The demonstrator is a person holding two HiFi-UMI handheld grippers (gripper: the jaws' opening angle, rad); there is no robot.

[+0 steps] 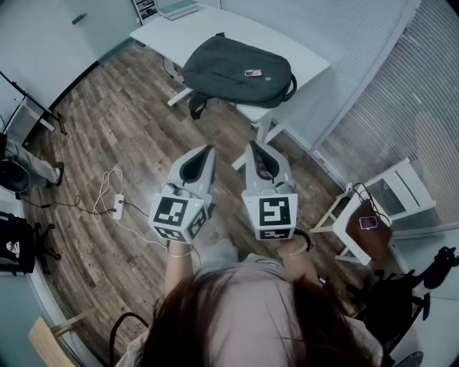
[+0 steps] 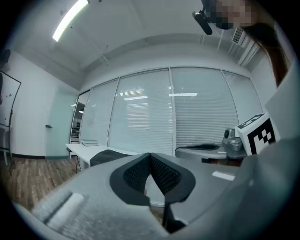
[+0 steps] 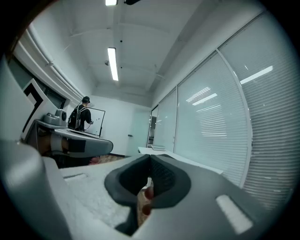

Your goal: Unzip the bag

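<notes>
The person holds both tongs out level over the wooden floor (image 1: 107, 129), side by side and close together but not touching. They are well short of the white counter (image 1: 165, 32).

The left tongs (image 1: 210, 149) are closed, with their dark ribbed pads meeting at the tips and nothing between them. The right tongs (image 1: 252, 146) are closed the same way and also empty (a little of the person's hand shows behind the pads in the right gripper view). Each of them carries its marker cube at the rear, near the person's wrists.

The bag (image 1: 240, 72), a dark grey backpack, lies flat on the end of the counter nearest the person. It reaches the near edge, and a strap (image 1: 195, 104) hangs over that edge. A small patch shows on its upper face. Whether its zip is open or closed cannot be made out from here.

A stack of books (image 1: 176, 8) sits at the counter's far corner. On the floor to the left lies a power strip (image 1: 118, 206) with a white cable, and a white chair (image 1: 391, 193) stands to the right.
</notes>
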